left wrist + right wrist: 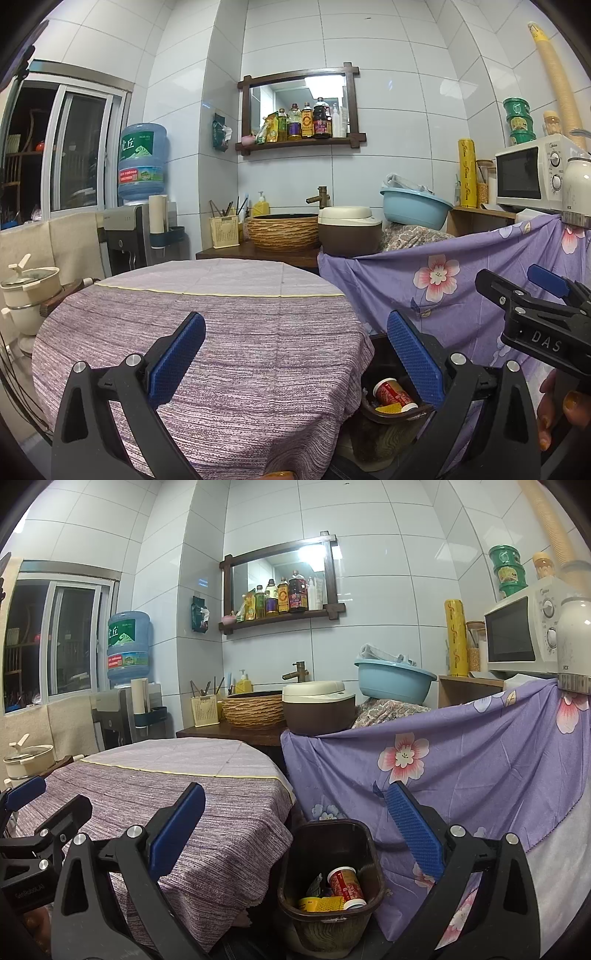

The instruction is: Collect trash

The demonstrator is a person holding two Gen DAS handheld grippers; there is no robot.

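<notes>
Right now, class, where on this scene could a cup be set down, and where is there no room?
Free: the round table's purple striped cloth, bare from near edge to yellow seam. Crowded: the dark wooden counter behind, filled by woven basin and brown rice cooker; the brown bin already holds trash.

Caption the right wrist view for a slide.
Open right gripper above brown trash bin holding a red cup beside the table.
</notes>
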